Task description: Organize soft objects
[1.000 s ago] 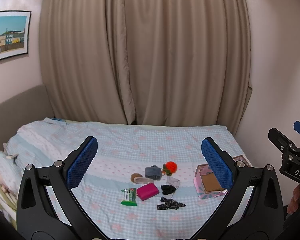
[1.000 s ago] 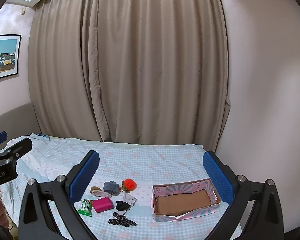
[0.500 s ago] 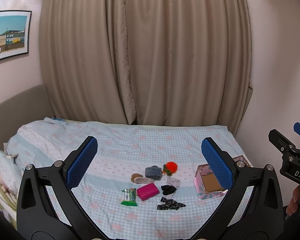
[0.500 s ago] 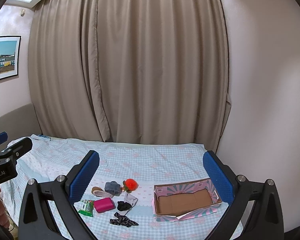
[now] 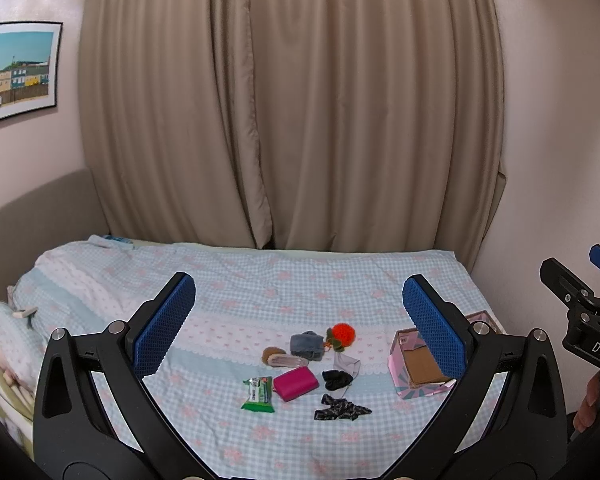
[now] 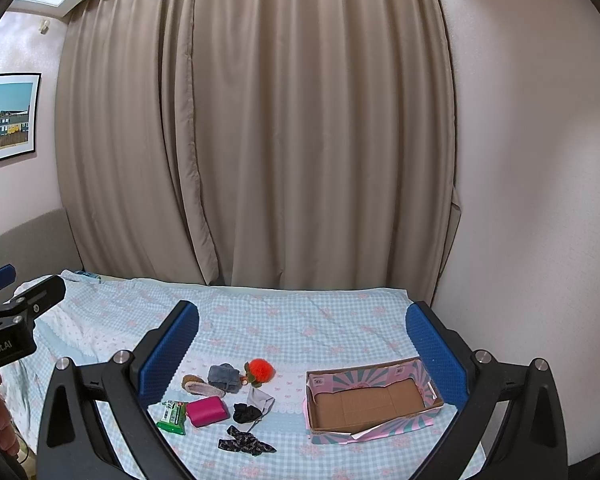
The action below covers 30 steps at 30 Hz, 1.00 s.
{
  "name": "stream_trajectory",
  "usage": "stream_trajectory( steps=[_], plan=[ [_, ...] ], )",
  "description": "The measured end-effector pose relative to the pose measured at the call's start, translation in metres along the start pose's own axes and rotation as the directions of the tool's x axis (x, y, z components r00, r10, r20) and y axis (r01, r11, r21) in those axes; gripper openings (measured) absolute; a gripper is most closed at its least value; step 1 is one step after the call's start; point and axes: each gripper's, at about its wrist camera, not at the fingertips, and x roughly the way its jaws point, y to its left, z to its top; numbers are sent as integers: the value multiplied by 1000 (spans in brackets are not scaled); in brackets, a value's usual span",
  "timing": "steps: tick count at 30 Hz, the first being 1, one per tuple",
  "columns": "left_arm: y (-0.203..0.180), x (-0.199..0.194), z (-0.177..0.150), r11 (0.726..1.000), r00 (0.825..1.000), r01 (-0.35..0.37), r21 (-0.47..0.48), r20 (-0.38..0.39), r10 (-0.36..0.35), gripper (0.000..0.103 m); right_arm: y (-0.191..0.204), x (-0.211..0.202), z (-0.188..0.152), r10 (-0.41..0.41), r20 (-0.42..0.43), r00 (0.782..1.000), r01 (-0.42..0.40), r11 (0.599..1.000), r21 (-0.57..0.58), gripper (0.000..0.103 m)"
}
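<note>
Small soft things lie grouped on the bed: an orange pom-pom (image 5: 342, 333) (image 6: 261, 369), a grey-blue cloth bundle (image 5: 307, 345) (image 6: 224, 376), a magenta pouch (image 5: 296, 383) (image 6: 207, 410), a black cloth (image 5: 337, 379) (image 6: 247, 413), a dark patterned scrunchie (image 5: 341, 407) (image 6: 245, 445) and a green packet (image 5: 258, 394) (image 6: 173, 417). An open pink cardboard box (image 5: 416, 368) (image 6: 370, 400) lies to their right. My left gripper (image 5: 300, 320) and right gripper (image 6: 302, 346) are both open and empty, held well back from the things.
The bed has a light blue checked sheet (image 5: 260, 288) with a pillow at the left (image 5: 12, 320). Beige curtains (image 5: 292, 120) hang behind; a wall (image 6: 540, 200) runs along the bed's right side. A brown furry item with a pink slipper-like piece (image 5: 278, 357) lies by the bundle.
The right wrist view has shifted slightly, with the things and box sitting a little higher in frame. The left view is nearly unchanged. Nothing was taken hold of.
</note>
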Motion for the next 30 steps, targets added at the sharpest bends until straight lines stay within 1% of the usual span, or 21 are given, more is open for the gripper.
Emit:
stream_trajectory(
  steps=[30],
  plan=[
    [-1, 3, 0, 1000, 999, 8, -2, -38, -8, 103, 1, -3, -3, -6, -4, 1000, 6, 1000, 7, 103]
  ],
)
